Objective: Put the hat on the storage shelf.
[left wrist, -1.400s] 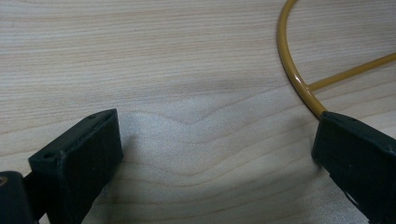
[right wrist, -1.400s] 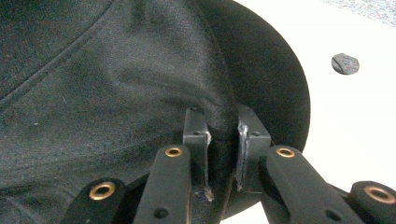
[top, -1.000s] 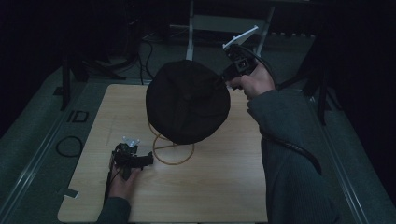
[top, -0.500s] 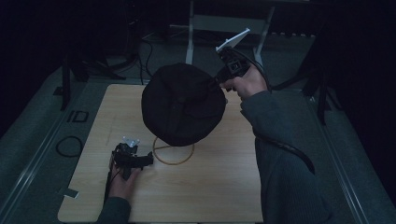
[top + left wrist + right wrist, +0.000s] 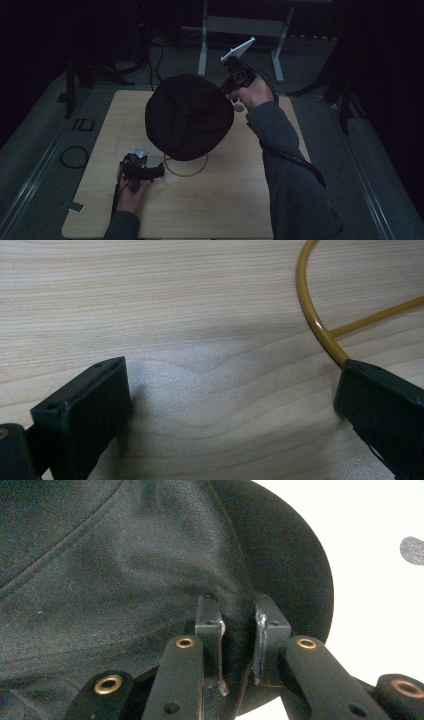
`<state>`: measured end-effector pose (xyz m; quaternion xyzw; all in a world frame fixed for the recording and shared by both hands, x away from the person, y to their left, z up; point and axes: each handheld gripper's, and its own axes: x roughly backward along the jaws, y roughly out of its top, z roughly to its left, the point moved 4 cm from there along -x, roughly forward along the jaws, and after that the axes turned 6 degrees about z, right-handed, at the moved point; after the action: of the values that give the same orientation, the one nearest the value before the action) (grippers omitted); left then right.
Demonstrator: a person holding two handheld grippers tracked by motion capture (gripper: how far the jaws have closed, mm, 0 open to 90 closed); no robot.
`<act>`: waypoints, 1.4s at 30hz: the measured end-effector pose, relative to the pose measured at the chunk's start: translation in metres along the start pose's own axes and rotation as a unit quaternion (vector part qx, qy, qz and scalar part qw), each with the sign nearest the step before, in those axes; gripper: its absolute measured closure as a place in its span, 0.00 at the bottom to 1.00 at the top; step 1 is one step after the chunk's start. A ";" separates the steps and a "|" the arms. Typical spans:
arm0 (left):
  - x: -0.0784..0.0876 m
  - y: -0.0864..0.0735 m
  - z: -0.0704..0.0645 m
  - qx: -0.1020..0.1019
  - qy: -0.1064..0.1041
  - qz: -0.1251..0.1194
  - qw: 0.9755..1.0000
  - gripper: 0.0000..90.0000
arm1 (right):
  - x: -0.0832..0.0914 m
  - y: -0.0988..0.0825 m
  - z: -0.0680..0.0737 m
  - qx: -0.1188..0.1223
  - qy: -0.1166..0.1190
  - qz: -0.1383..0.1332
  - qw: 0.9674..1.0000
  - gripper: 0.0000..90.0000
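A black cap (image 5: 187, 117) hangs over the middle of the wooden table (image 5: 240, 200), above a yellow wire ring (image 5: 186, 167) that lies flat on the wood. My right gripper (image 5: 223, 95) holds the cap from its far right side. In the right gripper view its jaws (image 5: 239, 625) pinch a fold of the cap's cloth (image 5: 125, 570) close to the brim. My left gripper (image 5: 161, 171) rests on the table at the ring's left, jaws wide apart. In the left gripper view (image 5: 230, 405) bare wood lies between them, and the ring (image 5: 305, 305) curves past the right jaw.
A metal frame with upright legs (image 5: 205, 45) stands behind the table. A cable loop (image 5: 74, 156) lies on the floor at the left. A small grey round mark (image 5: 239, 107) shows on the table near the right hand.
The right gripper and the cap have drifted left and a little lower, toward the ring. The left gripper has stayed where it was.
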<state>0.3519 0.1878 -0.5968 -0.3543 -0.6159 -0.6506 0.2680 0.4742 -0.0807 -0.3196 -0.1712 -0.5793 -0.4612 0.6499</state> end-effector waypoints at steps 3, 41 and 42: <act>0.000 0.000 0.000 -0.001 0.000 0.001 1.000 0.01 | -0.007 0.001 0.001 0.000 -0.002 0.004 1.000 0.85; 0.000 0.000 0.000 -0.002 -0.001 0.002 1.000 0.01 | -0.042 0.003 -0.005 -0.003 -0.029 -0.004 1.000 0.82; 0.000 0.000 0.000 -0.002 -0.001 0.002 1.000 0.01 | -0.042 0.003 -0.005 -0.003 -0.029 -0.006 1.000 0.81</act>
<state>0.3516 0.1880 -0.5967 -0.3567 -0.6139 -0.6510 0.2685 0.4837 -0.0658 -0.3579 -0.1831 -0.5977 -0.4614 0.6296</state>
